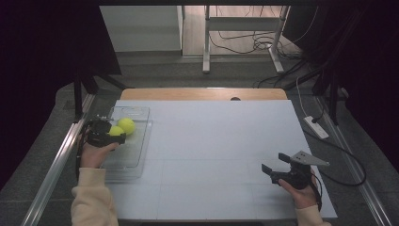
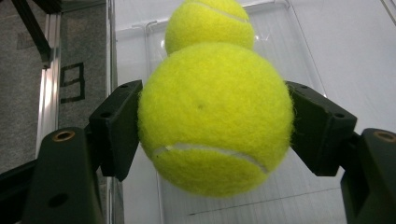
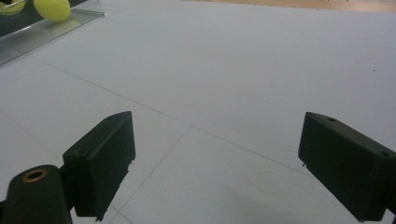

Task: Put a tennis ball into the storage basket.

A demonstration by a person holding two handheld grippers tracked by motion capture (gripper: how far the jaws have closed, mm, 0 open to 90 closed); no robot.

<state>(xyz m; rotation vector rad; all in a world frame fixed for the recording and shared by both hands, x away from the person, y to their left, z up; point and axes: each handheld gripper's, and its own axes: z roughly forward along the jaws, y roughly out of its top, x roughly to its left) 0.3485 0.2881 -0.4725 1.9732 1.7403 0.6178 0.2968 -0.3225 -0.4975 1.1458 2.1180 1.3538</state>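
Note:
My left gripper [image 1: 114, 133] is shut on a yellow tennis ball [image 1: 115, 130], hand at the table's left side. In the left gripper view the held ball [image 2: 215, 116] sits squeezed between both black pads [image 2: 119, 126] above a clear plastic tray [image 2: 140, 32]. A second tennis ball [image 2: 210, 23] lies just beyond it in the tray; from above this second ball [image 1: 126, 125] touches or nearly touches the held one. My right gripper [image 1: 274, 162] hovers open over the white table at the front right, its jaws [image 3: 219, 158] wide apart with nothing between them.
The clear tray [image 1: 136, 162] lies along the left edge of the white tabletop [image 1: 211, 141]. From the right gripper view, the tray [image 3: 46, 28] and a tennis ball [image 3: 52, 8] appear far off at top left. A metal rail [image 1: 56, 165] runs beside the table's left.

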